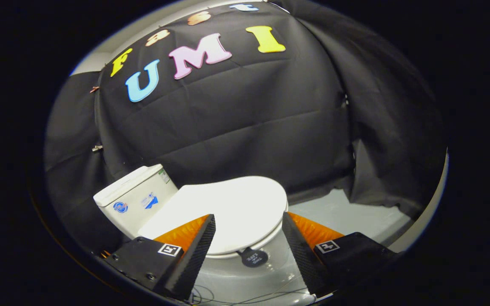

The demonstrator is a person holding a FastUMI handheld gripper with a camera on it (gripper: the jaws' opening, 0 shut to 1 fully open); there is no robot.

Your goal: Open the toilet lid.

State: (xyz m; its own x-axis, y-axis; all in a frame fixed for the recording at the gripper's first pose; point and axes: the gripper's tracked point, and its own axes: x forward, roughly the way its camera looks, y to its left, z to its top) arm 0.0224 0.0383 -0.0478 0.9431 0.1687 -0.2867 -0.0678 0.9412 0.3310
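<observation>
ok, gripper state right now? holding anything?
Gripper: open, holding nothing; its fingers straddle the front edge of the closed white plastic toilet lid, apparently without touching it.

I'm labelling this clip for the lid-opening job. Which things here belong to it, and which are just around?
Part of the job:
lid, shut flat on the bowl
lid tab, between the fingers at the lid's front edge
gripper, open, fingers either side of the lid's front

Just around:
tank, behind the lid
bowl
floor
thin wires below the bowl
</observation>
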